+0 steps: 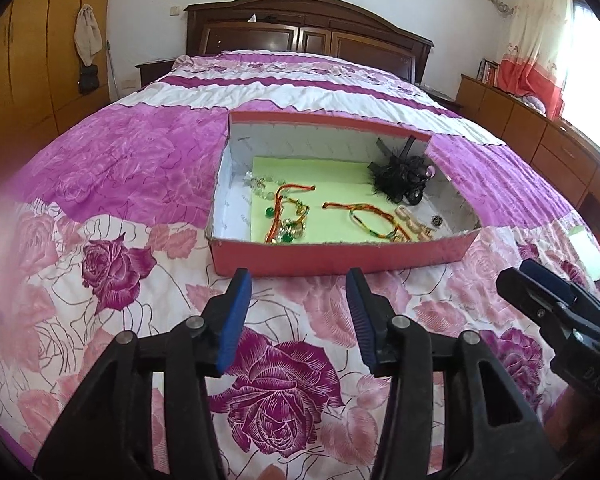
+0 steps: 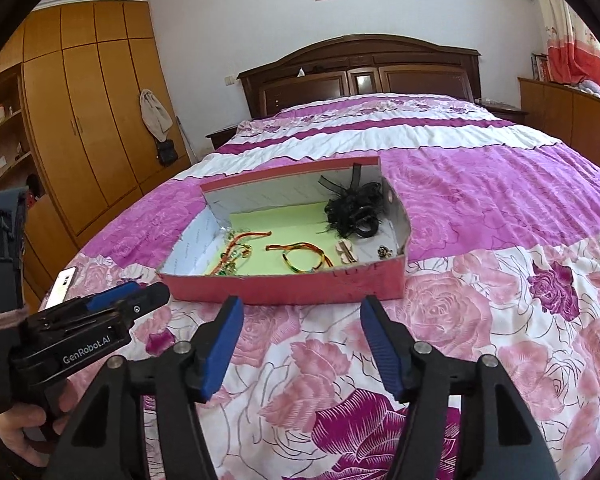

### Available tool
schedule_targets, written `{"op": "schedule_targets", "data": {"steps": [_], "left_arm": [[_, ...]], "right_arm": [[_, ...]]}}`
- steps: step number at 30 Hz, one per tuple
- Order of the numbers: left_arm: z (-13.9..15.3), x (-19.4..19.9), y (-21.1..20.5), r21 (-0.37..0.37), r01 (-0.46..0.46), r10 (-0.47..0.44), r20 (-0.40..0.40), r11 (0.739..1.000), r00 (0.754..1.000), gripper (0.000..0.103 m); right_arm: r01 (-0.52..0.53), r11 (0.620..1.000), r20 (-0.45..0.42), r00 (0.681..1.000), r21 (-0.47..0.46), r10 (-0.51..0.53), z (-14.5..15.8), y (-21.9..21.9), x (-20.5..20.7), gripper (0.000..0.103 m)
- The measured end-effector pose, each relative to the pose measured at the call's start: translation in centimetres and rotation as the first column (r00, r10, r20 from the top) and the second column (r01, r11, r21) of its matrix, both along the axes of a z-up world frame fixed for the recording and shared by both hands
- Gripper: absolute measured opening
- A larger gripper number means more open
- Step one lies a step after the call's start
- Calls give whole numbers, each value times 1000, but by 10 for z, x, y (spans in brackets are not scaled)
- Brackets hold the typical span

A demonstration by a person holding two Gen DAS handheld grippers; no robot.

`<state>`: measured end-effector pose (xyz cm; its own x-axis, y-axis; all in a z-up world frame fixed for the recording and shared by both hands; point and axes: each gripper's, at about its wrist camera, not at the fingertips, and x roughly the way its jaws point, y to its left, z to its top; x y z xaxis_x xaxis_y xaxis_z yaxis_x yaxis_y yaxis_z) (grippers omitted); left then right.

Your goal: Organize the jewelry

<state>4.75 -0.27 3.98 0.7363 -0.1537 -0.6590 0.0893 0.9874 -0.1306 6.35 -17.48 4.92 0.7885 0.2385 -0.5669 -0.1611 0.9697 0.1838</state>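
A shallow red box [image 1: 340,256] [image 2: 288,290] with a green paper liner lies on the flowered bedspread. Inside it are a beaded bracelet with green stones [image 1: 288,216] [image 2: 236,258], a red and yellow cord bracelet [image 1: 364,216] [image 2: 300,256], pale pink clips [image 1: 410,220] [image 2: 346,254], a small dark ring [image 1: 437,221] [image 2: 384,251] and a black feathery hair piece [image 1: 404,176] [image 2: 354,210]. My left gripper [image 1: 299,282] hovers open just in front of the box, nothing between its blue pads. My right gripper [image 2: 302,308] is open too, also short of the box.
A phone [image 2: 62,286] lies near the bed's left edge. A green slip of paper [image 1: 590,252] rests on the bedspread at the right. A wardrobe [image 2: 88,120] stands left of the bed, a low cabinet [image 1: 540,136] to its right, and a dark headboard [image 2: 360,72] at the far end.
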Motion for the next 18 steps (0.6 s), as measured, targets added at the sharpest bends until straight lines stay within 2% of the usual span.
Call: {"op": "schedule_targets", "data": {"steps": [8, 18], "left_arm": [[-14, 2, 0, 9, -25, 25, -21, 1000, 999, 41], [-17, 1, -5, 31, -25, 25, -17, 999, 1000, 41]], "right_arm": [[13, 1000, 1, 1000, -23, -13, -14, 0, 0, 68], [23, 999, -1, 1000, -27, -23, -20, 0, 1, 68]]}}
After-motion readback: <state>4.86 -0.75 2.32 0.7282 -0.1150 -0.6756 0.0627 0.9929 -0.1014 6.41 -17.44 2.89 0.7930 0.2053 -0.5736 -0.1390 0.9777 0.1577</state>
